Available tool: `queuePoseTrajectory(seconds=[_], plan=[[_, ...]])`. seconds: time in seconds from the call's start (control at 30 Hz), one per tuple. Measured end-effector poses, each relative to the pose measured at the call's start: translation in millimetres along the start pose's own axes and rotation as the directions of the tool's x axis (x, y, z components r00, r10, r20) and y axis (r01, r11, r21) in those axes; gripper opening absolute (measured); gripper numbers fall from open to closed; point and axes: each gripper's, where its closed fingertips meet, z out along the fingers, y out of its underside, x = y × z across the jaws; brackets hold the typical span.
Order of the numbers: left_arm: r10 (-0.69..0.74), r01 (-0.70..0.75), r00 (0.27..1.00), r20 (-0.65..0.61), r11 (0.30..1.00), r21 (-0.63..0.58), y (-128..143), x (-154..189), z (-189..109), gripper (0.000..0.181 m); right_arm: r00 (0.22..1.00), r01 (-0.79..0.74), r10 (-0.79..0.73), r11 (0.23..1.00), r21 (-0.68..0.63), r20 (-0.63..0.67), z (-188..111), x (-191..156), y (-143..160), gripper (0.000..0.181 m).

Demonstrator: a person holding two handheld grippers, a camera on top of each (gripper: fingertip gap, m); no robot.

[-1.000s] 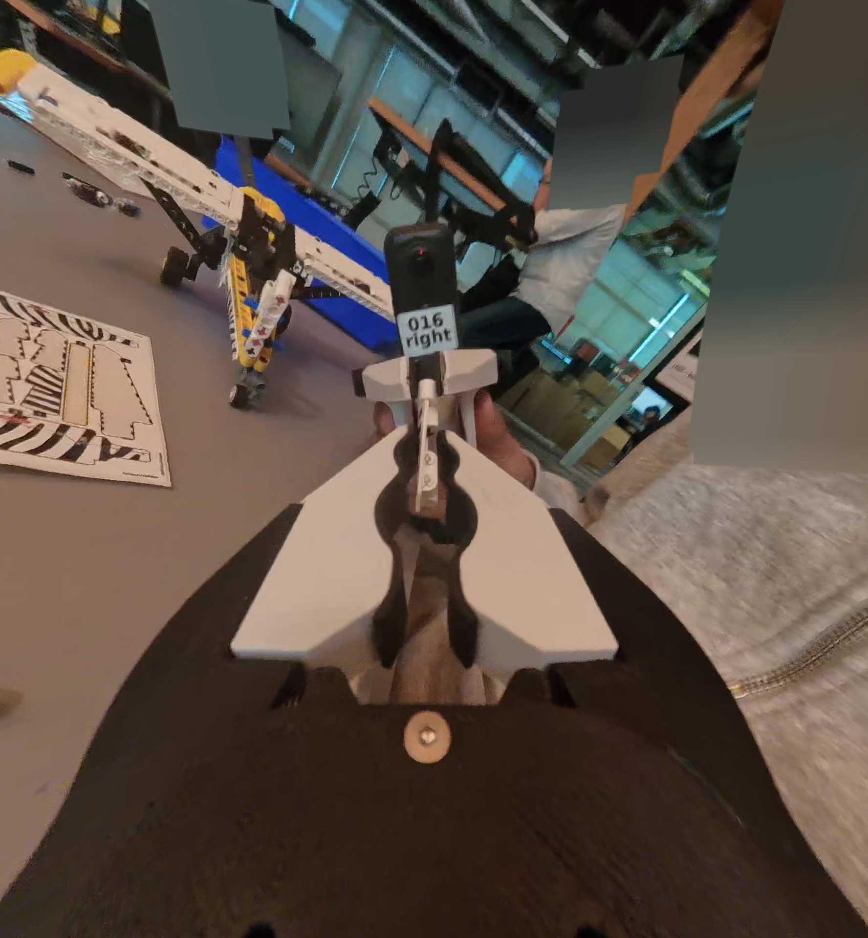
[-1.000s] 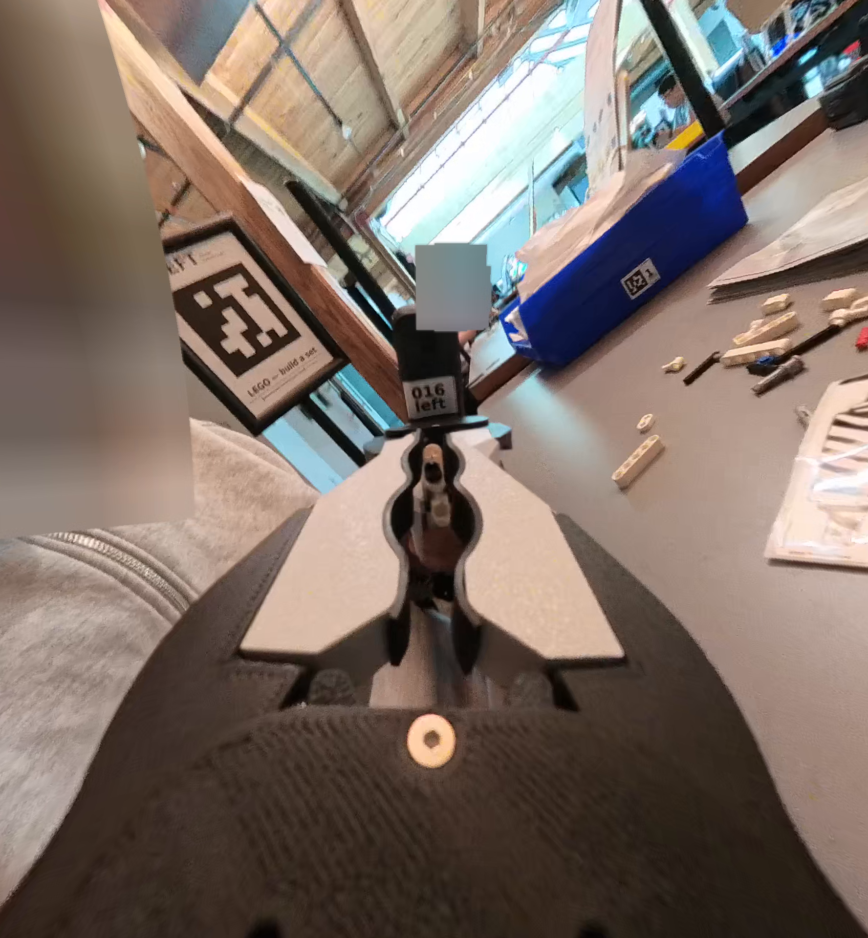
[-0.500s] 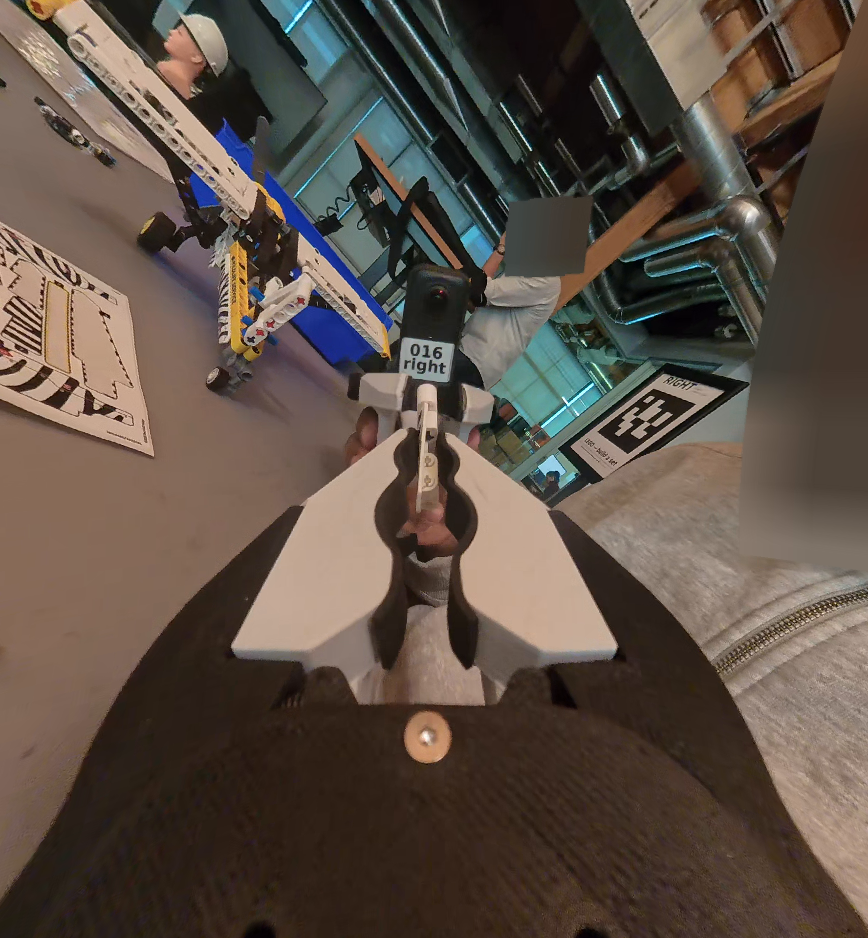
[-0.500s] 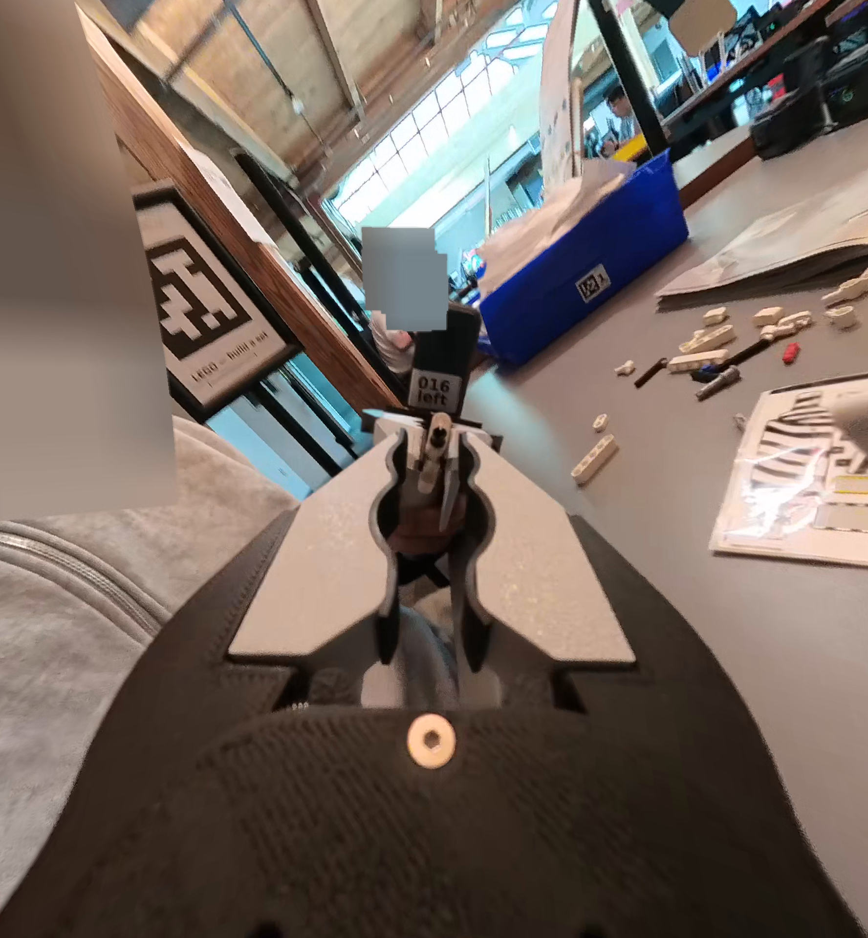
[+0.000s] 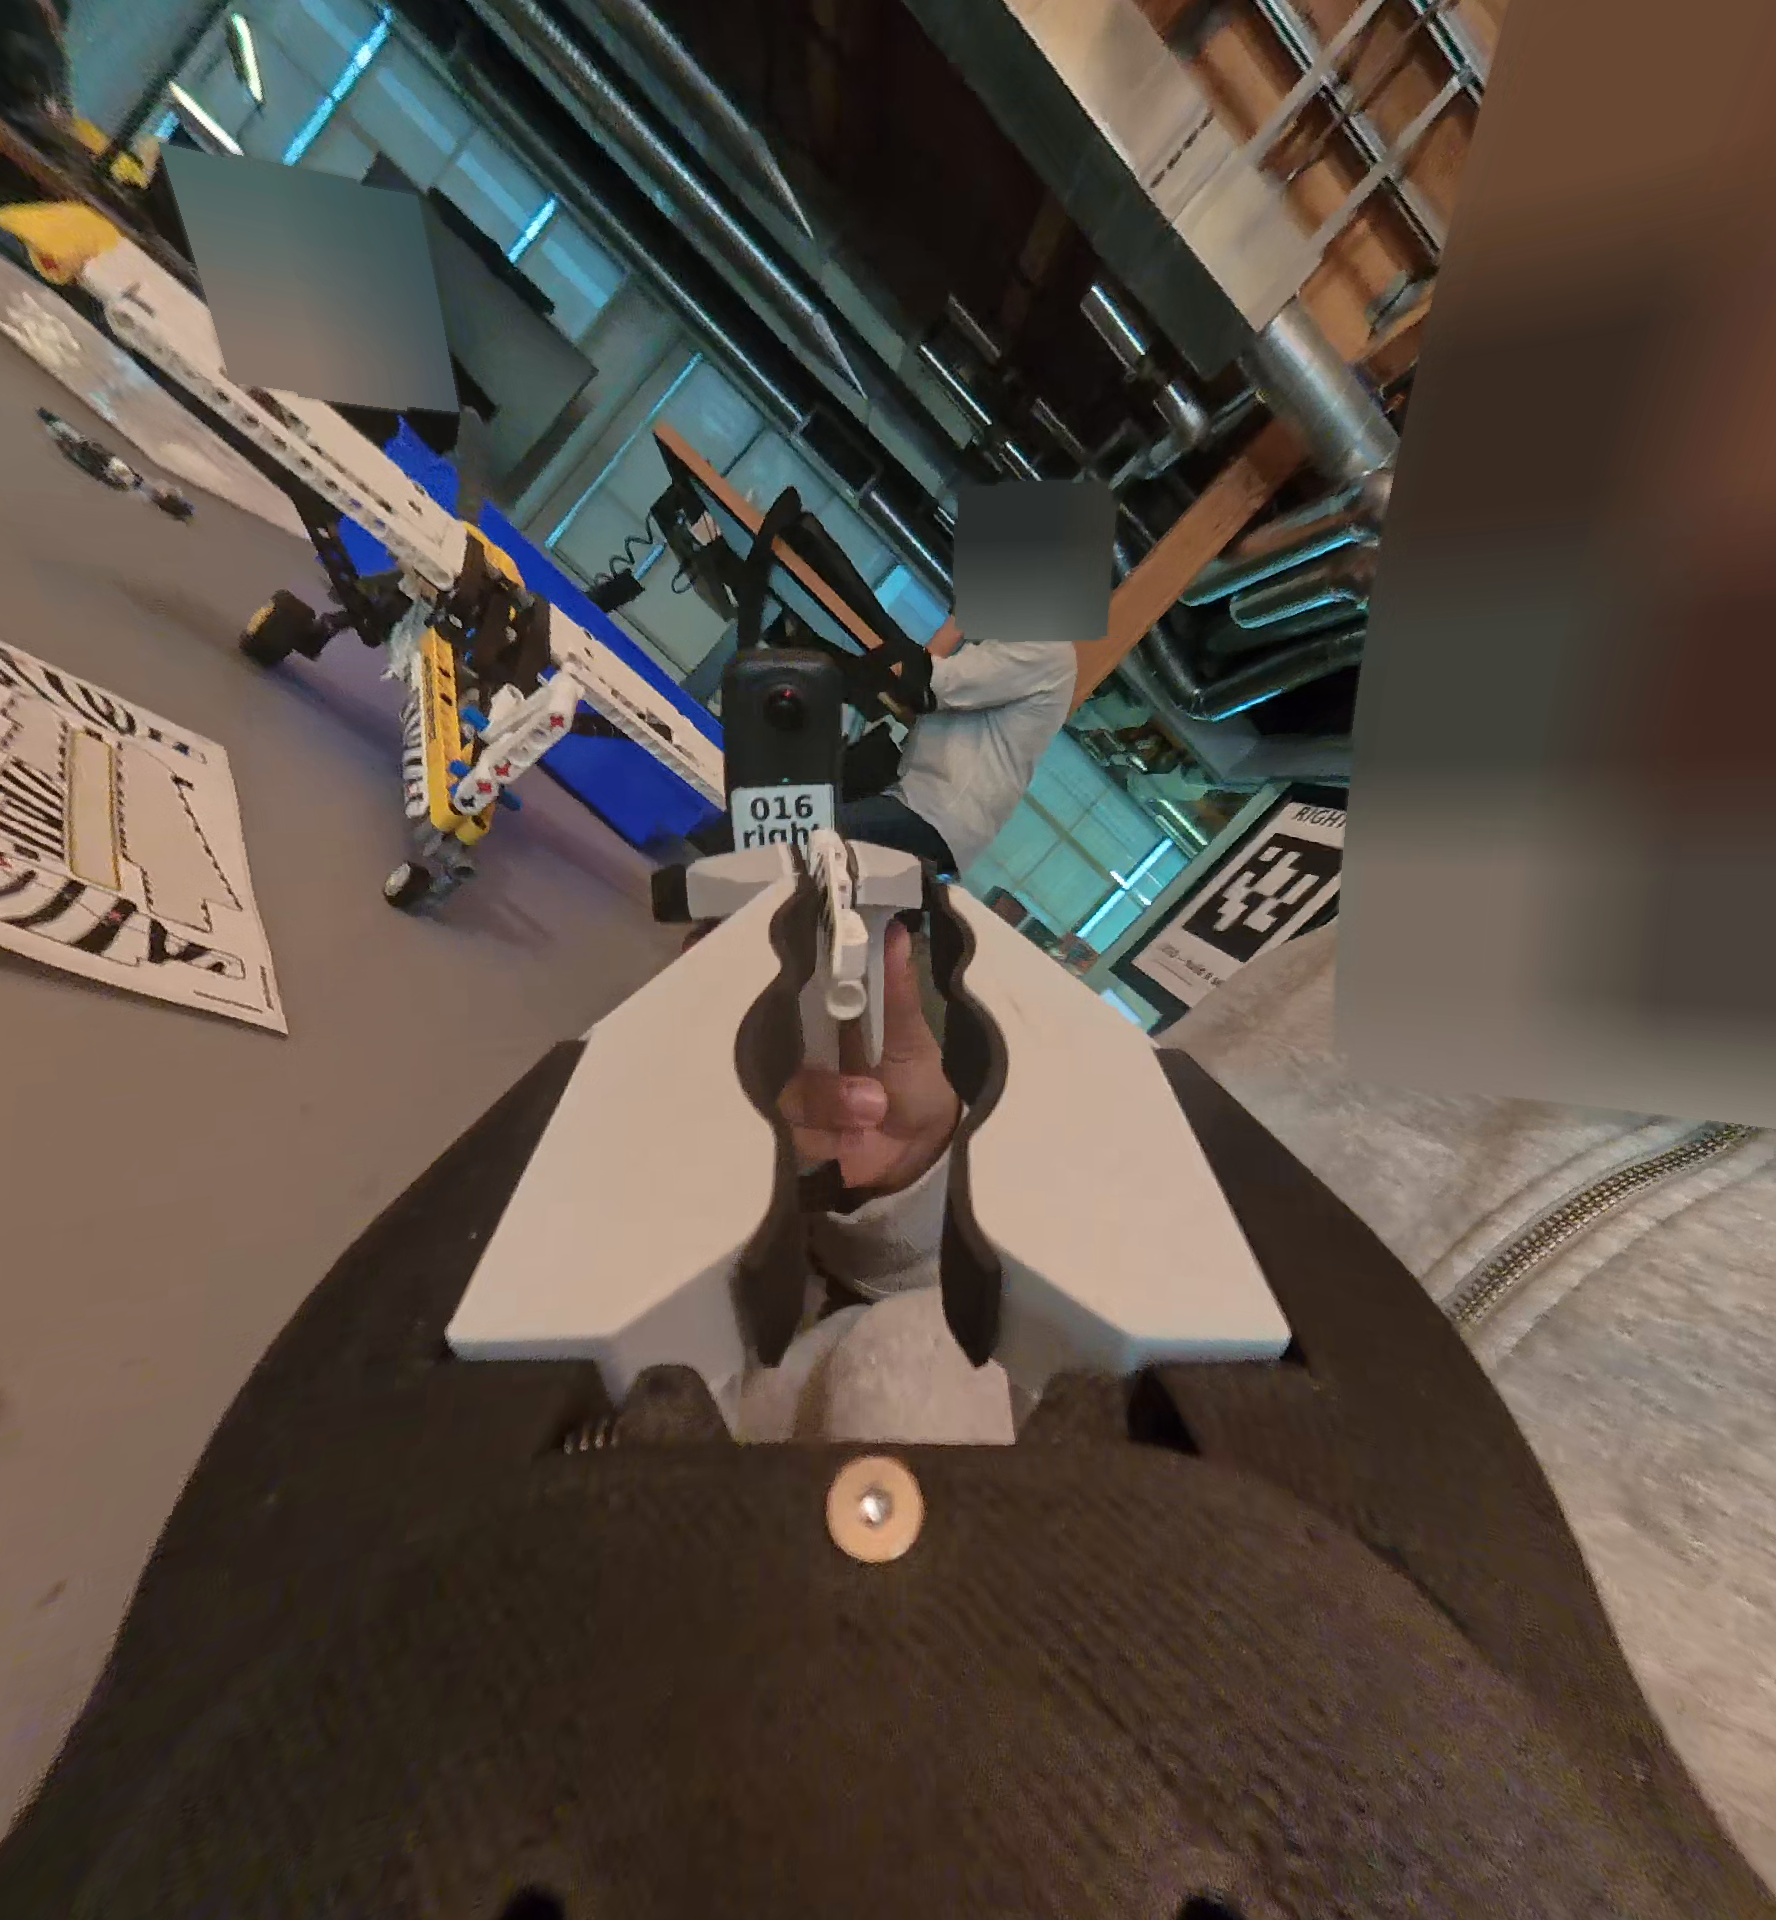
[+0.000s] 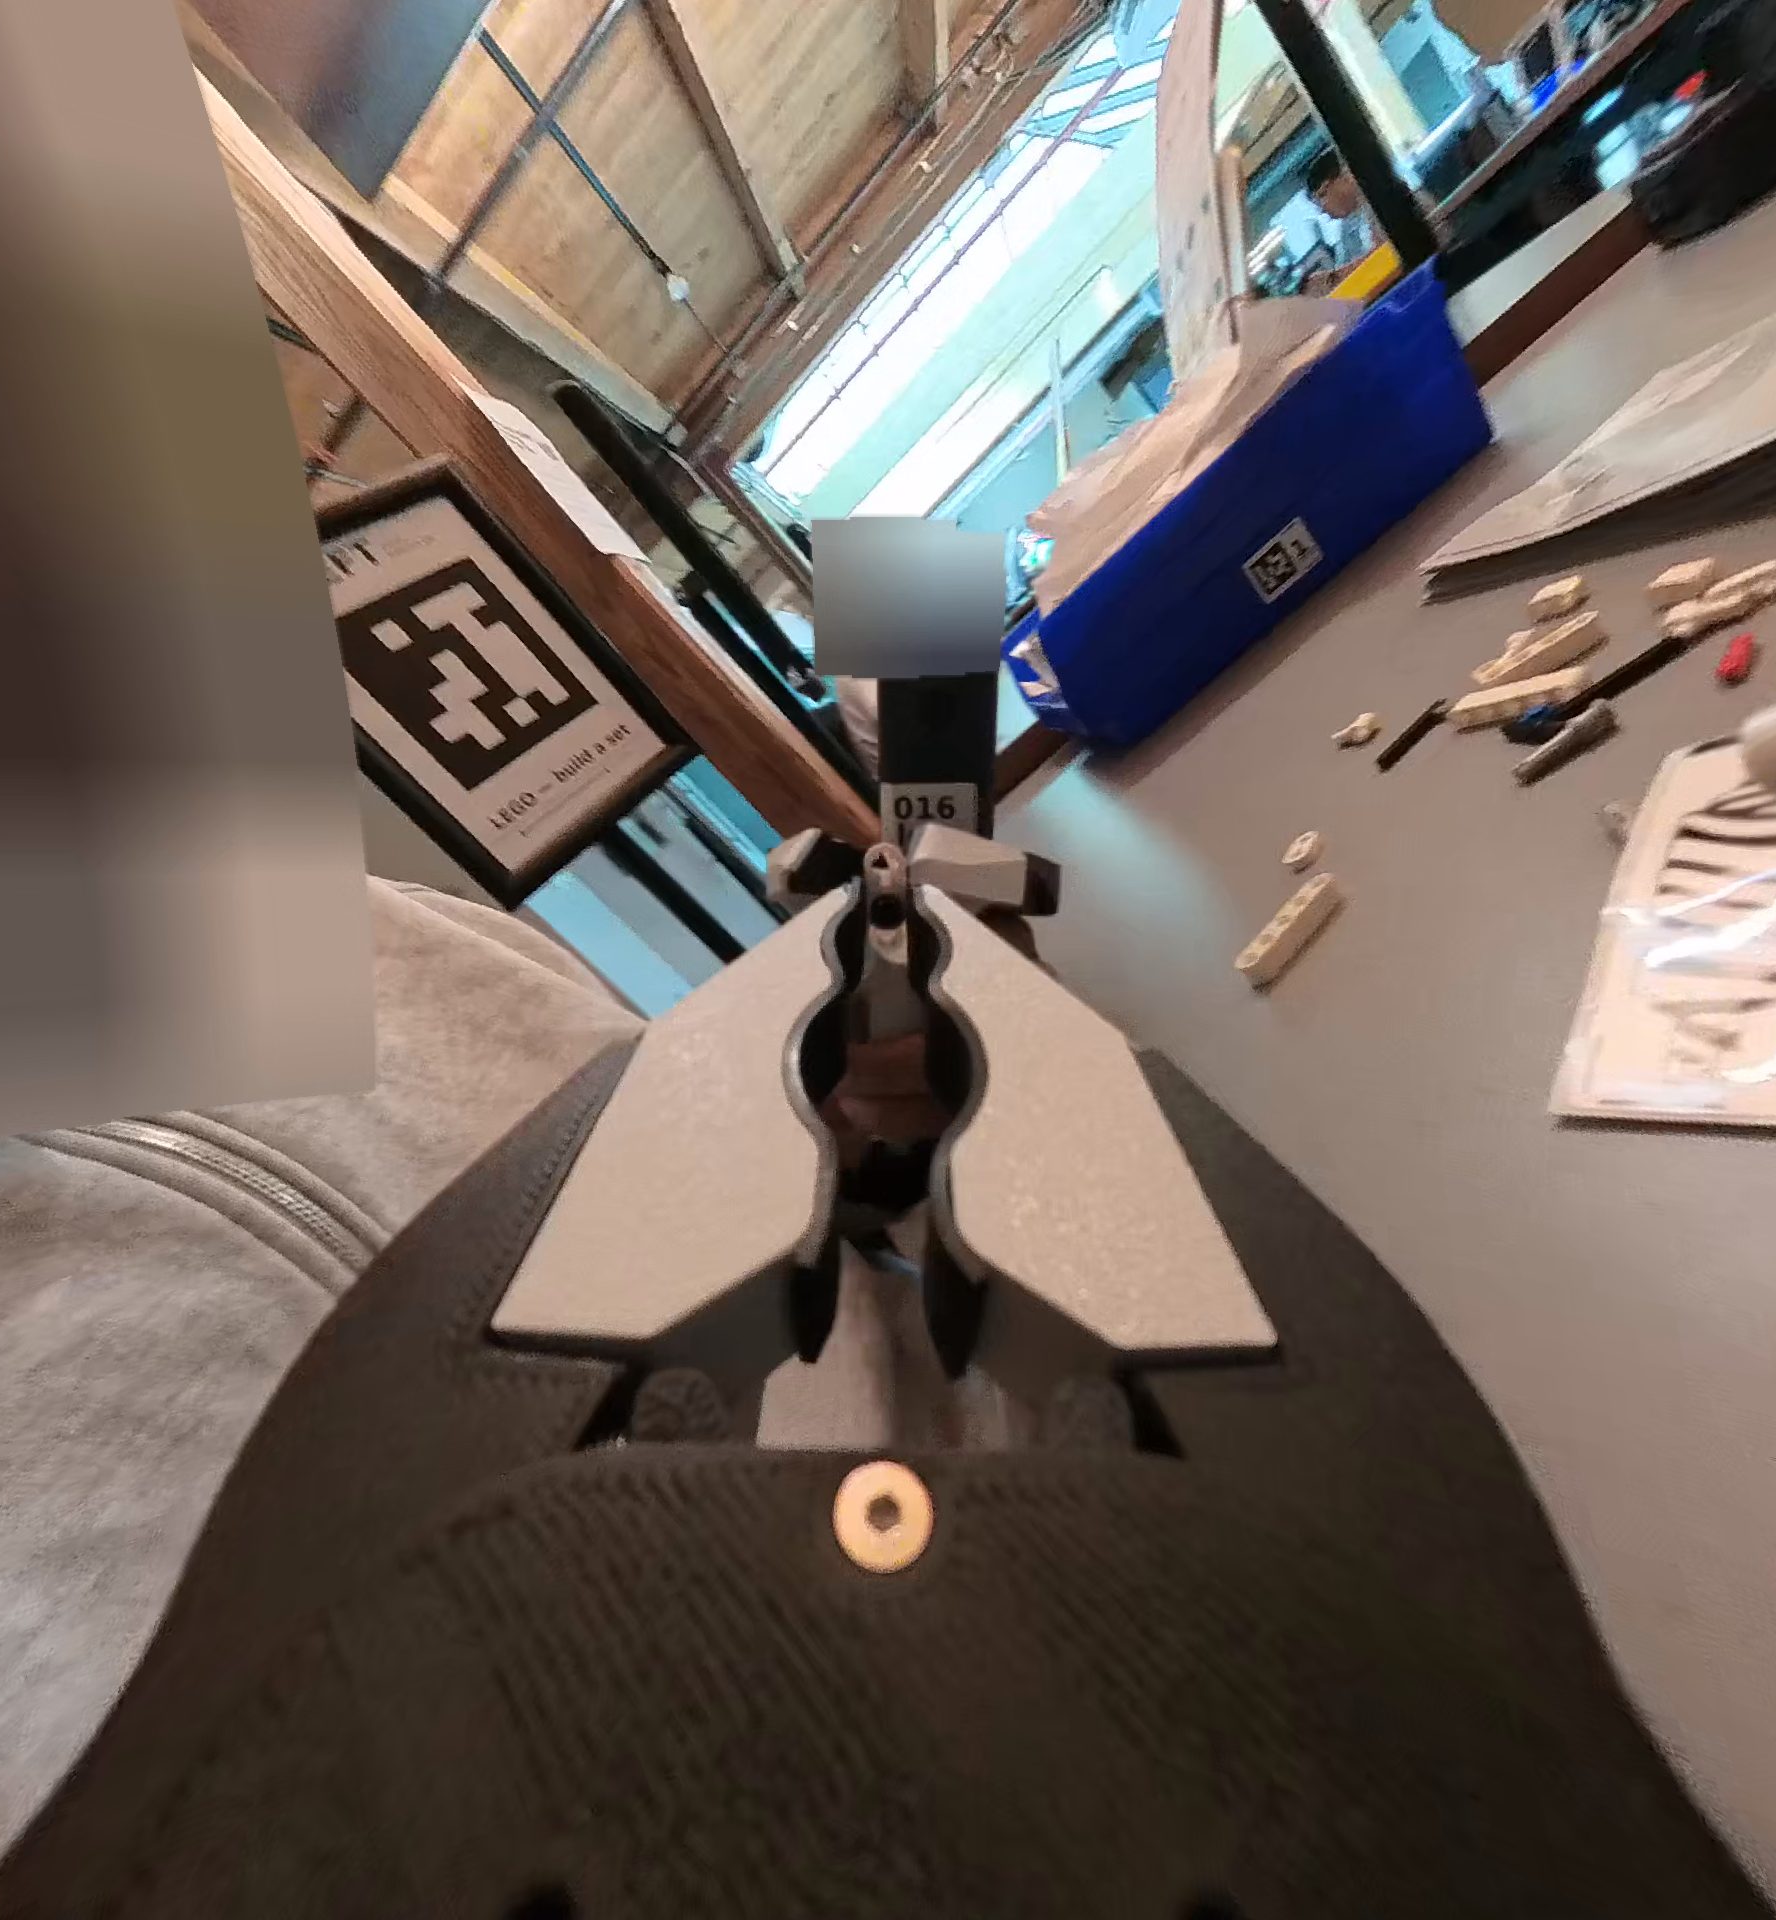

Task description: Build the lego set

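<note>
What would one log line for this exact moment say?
left gripper: shut on white beam | right gripper: same piece, tip to tip | model: on table

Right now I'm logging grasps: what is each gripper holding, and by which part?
Both meet on one small white lego piece: the left gripper and right gripper pinch opposite ends; exact contact points are unclear.

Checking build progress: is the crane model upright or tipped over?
Upright: the crane model stands on its wheels on the grey table, boom raised.
</note>
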Motion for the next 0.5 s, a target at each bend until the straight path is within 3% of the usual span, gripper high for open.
queuePoseTrajectory(seconds=[0.2,0.5], plan=[[0.117,-0.117,0.992,0.037,0.993,0.008,0.0,2.8,0.4,0.013,0.998,-0.032,0.032,0.999,0.006,0.054,0.8,-4.4,0.0,0.005],[0.101,-0.102,0.993,0.059,0.995,0.011,-0.4,-1.1,0.2,0.011,0.993,-0.07,0.069,0.998,0.002,0.097,0.8,-5.8,-0.2,0.005]])
